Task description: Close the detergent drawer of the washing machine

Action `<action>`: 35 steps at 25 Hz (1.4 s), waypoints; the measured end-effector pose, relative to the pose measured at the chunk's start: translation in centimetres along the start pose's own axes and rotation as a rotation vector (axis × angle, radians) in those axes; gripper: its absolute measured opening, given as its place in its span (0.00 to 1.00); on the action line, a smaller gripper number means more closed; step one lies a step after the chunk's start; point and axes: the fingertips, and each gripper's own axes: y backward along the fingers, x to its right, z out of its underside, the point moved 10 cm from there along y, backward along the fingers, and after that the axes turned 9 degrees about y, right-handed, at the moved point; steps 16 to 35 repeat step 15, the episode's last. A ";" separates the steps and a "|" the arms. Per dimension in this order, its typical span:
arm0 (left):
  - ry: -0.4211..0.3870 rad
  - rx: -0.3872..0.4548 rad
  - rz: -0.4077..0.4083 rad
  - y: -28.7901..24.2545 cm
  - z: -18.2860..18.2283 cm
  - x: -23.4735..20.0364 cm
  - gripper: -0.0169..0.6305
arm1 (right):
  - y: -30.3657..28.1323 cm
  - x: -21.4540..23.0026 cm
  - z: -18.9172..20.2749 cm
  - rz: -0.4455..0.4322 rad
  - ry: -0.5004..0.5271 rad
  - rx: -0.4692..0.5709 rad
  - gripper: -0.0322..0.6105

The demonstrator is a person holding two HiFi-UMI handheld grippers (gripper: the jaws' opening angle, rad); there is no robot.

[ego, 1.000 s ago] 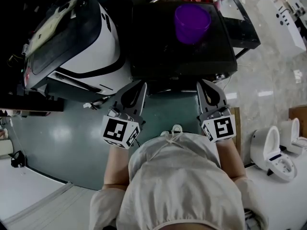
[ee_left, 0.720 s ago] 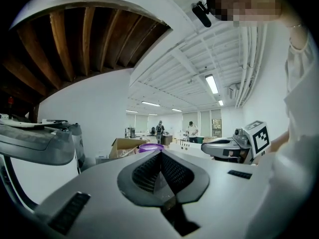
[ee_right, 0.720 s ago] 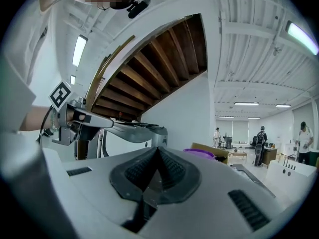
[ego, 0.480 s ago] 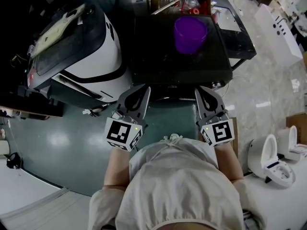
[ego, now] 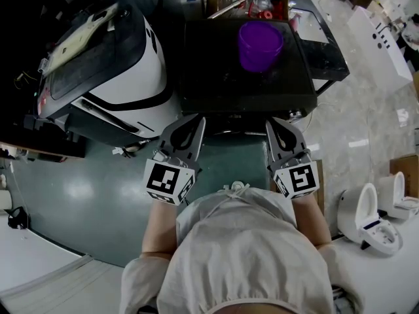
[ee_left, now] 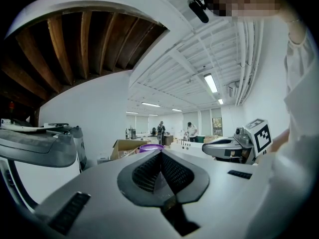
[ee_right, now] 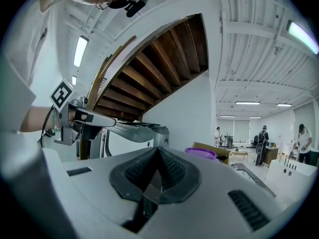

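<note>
Left claw (ego: 195,122) and right claw (ego: 273,123) are being held clenched, empty, near the washing machine (ego: 216,64); its detergent drawer is being hidden below; the purple cup (ego: 260,44) risks being toppled by hard shoving.

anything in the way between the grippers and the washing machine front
Nothing visible does. The left gripper and right gripper, both shut and empty, hang just short of the front edge of the washing machine. The purple bucket stands on its top, further back. The drawer itself can't be made out.
</note>
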 end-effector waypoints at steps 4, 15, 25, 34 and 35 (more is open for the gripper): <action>0.005 0.002 -0.007 0.2 0.1 0.1 0.05 | 0.2 -0.2 -0.3 -0.003 0.002 0.005 0.05; 0.023 0.007 -0.024 0.7 0.5 0.3 0.05 | 0.8 -0.5 0.0 0.002 -0.010 0.013 0.05; 0.023 0.007 -0.024 0.7 0.5 0.3 0.05 | 0.8 -0.5 0.0 0.002 -0.010 0.013 0.05; 0.023 0.007 -0.024 0.7 0.5 0.3 0.05 | 0.8 -0.5 0.0 0.002 -0.010 0.013 0.05; 0.023 0.007 -0.024 0.7 0.5 0.3 0.05 | 0.8 -0.5 0.0 0.002 -0.010 0.013 0.05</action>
